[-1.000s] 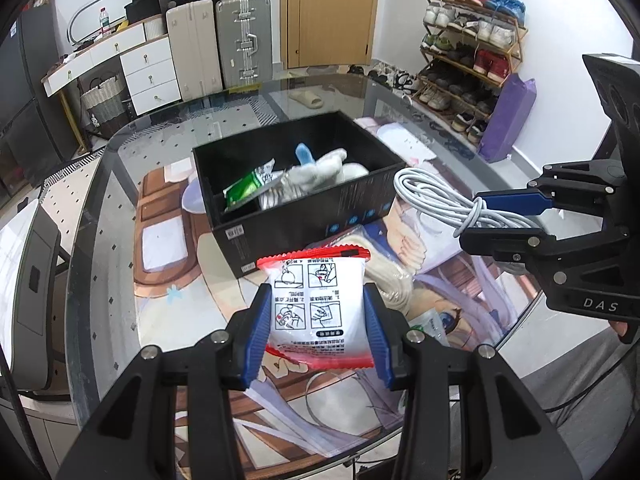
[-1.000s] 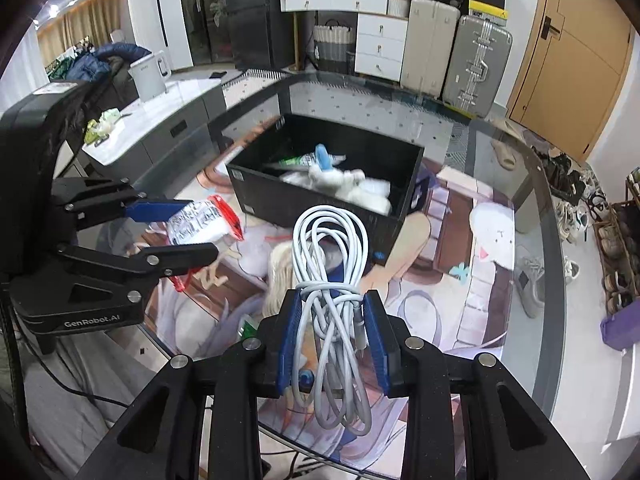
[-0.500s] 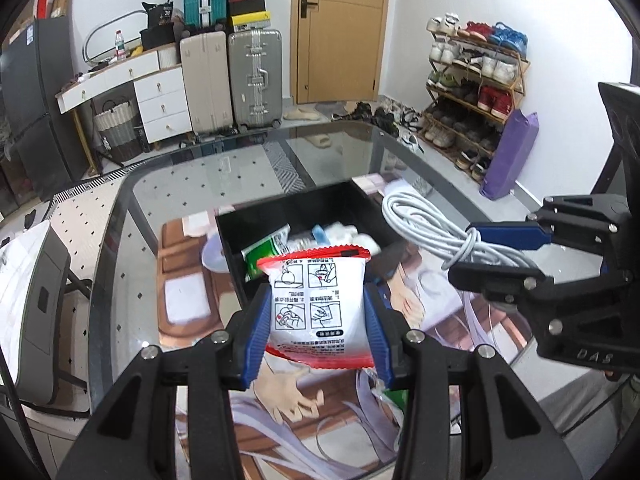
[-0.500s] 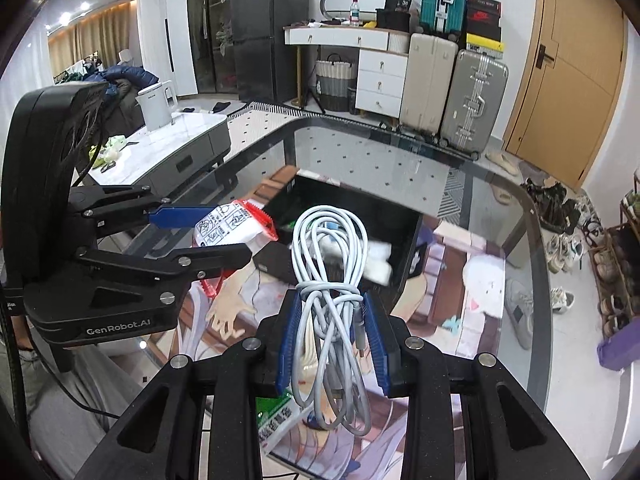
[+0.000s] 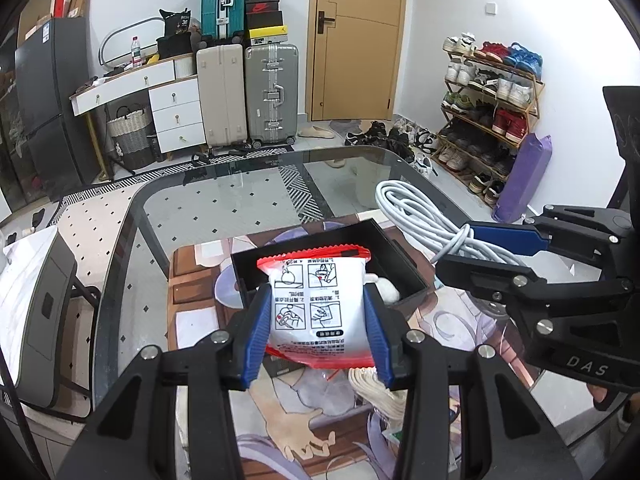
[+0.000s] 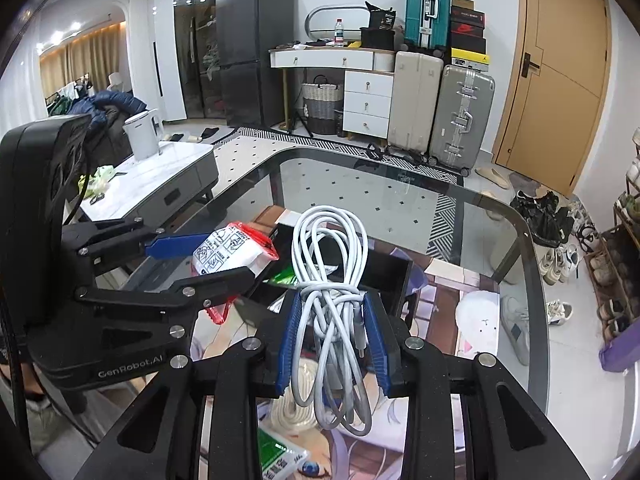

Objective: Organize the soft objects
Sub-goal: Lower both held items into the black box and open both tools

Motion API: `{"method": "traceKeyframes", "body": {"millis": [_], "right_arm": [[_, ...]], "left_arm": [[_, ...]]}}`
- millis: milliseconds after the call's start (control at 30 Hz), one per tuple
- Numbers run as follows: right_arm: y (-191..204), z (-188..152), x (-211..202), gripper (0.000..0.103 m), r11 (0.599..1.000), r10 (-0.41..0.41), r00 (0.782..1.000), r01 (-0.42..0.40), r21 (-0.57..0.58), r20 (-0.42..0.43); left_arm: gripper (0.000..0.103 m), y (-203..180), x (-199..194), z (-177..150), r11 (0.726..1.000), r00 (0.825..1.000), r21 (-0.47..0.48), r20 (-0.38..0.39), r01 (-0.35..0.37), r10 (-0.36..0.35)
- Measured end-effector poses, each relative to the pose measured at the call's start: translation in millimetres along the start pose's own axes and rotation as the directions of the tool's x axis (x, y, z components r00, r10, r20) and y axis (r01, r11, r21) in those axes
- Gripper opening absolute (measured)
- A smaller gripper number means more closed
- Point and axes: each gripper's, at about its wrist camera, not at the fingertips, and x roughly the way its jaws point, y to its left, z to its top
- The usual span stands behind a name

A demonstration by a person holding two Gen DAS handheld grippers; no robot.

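The glass desk (image 5: 132, 248) filled the middle of the room, with a printed anime mat (image 5: 304, 420) spread over its near half. On the mat sat an open black box (image 5: 404, 264), seen from the left wrist view as a dark tray with a white plush toy (image 5: 386, 290) against its right wall. Only the right wrist view showed a green packet (image 6: 286, 276) inside that box, as well as a coil of pale rope (image 6: 296, 412) and a green-and-white sachet (image 6: 280, 460) lying on the mat at the near edge.

The left gripper (image 5: 316, 322) hung above the mat just near the box, its blue pads pinching a white pouch with red sealed edges (image 5: 316, 308) by both sides. The left wrist view showed the printed instruction panels on the pouch squarely; from the right wrist view the same pouch (image 6: 232, 250) appeared edge-on, jutting over the box's left corner.

The right gripper (image 6: 332, 328) was closed around a bundle of white cable (image 6: 332, 280), the loops standing up past the fingertips and a tail hanging below. From the left wrist view that cable (image 5: 420, 220) fanned out above the box's right side.
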Motion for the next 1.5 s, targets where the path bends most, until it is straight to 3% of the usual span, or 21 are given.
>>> {"method": "traceKeyframes", "body": {"millis": [400, 700, 1033, 1500], "right_arm": [[-18.2, 11.4, 41.6, 0.032, 0.998, -0.029, 0.999, 0.027, 0.06, 0.03], [-17.6, 10.1, 79.2, 0.032, 0.997, -0.045, 0.998, 0.042, 0.063, 0.039], [-26.8, 0.7, 118.9, 0.032, 0.998, -0.031, 1.0, 0.031, 0.059, -0.004], [-34.7, -13.6, 138.7, 0.032, 0.997, 0.032, 0.992, -0.022, 0.078, -0.124]], "left_arm": [[0.043, 16.9, 35.8, 10.4, 0.998, 1.0, -0.068, 0.008, -0.013, 0.013], [0.043, 26.3, 73.3, 1.7, 0.991, 0.999, -0.132, -0.05, -0.023, 0.016], [0.043, 39.1, 93.2, -5.8, 0.98, 0.996, -0.197, -0.09, -0.023, 0.005], [0.043, 33.2, 97.5, -9.9, 0.99, 0.994, -0.134, -0.108, -0.038, 0.023]]}}
